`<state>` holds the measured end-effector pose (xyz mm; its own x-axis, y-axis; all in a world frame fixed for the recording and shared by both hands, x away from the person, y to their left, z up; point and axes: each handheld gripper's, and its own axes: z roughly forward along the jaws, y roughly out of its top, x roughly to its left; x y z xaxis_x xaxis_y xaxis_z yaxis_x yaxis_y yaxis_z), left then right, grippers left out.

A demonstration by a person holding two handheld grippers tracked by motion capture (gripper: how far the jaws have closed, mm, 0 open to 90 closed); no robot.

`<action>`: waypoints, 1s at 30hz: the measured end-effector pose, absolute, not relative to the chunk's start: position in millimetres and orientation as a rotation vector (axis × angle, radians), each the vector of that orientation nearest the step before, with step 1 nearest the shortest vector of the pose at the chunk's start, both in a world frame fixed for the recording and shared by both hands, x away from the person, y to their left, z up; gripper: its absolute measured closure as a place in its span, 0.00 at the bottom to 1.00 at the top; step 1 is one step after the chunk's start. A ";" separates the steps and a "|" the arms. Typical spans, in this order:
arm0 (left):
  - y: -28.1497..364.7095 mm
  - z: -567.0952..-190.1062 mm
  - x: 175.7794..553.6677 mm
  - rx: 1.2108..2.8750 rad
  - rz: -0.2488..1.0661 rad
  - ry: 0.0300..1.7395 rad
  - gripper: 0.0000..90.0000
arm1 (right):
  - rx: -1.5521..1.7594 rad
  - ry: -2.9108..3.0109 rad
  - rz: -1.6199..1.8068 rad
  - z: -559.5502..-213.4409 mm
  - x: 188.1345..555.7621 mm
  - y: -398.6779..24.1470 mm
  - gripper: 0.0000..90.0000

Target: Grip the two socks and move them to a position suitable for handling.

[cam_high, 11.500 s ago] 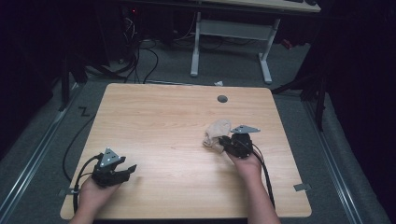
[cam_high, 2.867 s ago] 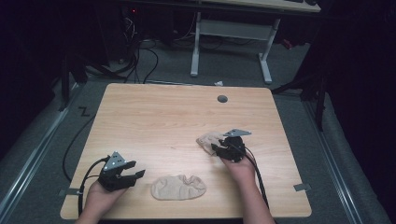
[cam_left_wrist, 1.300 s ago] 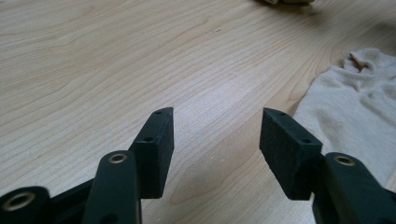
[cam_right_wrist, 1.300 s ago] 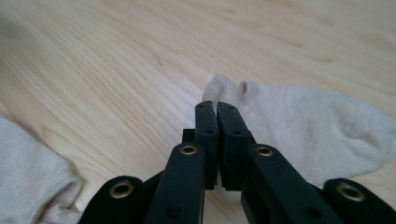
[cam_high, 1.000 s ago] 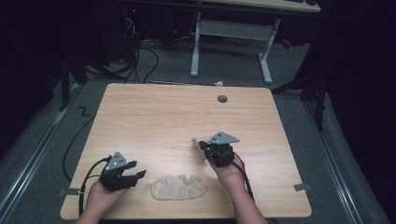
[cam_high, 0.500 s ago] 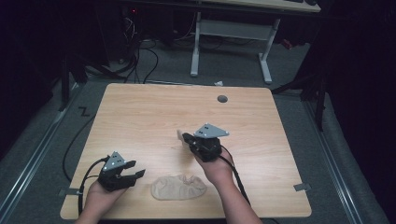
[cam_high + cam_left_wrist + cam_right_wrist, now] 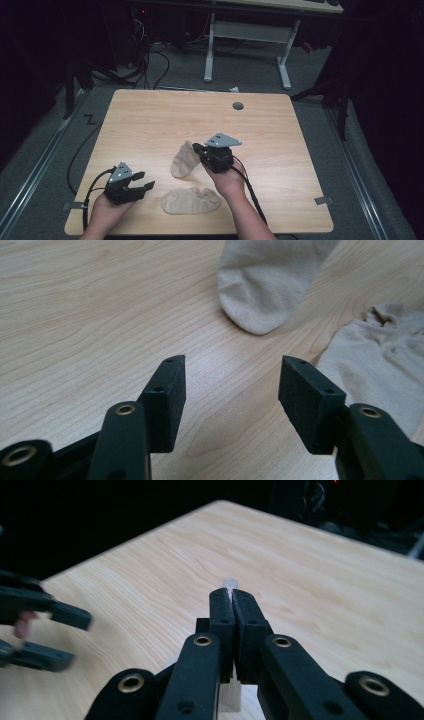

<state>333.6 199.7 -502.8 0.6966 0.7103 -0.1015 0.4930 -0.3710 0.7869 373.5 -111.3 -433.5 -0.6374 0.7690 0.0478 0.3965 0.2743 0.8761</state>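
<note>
right gripper (image 7: 199, 150): clenched on the hanging sock (image 7: 182, 160), jaws pinched tight on a thin fold of cloth; in the right gripper view a sliver of white fabric pokes out between the closed jaw tips (image 7: 230, 584).
left gripper (image 7: 142, 186): released, nothing between the jaws; parked low near the front left of the table (image 7: 150, 115), jaws pointing toward the socks.
hanging sock: beige, held by one end, dangling from the right gripper toward the table middle; toe looks to touch or hang just over the wood, can't tell which. in the left gripper view its rounded toe (image 7: 262, 285) sits ahead of the open jaws.
flat sock (image 7: 191, 200): beige, lying crumpled near the front edge, between the two hands, just below the hanging sock; apart from both grippers.
done so far: one sock laid down at the front, second one picked up and carried close to it.
left to do: looks like pairing, so the held sock needs laying on or beside the flat sock, then maybe folding; left gripper has yet to take part.
progress guess: about halfway.
rest: cable hole (image 7: 238, 106) at the far edge, not in play.
</note>
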 end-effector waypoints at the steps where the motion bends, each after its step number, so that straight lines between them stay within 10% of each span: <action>1: 199.0 -503.1 333.7 2.047 0.322 0.920 0.50 | 1.095 2.165 1.290 -442.9 376.3 -120.1 0.98; 30: 179.8 -512.1 345.6 2.063 0.314 0.954 0.49 | 1.333 2.171 1.062 -508.3 372.9 -199.9 0.77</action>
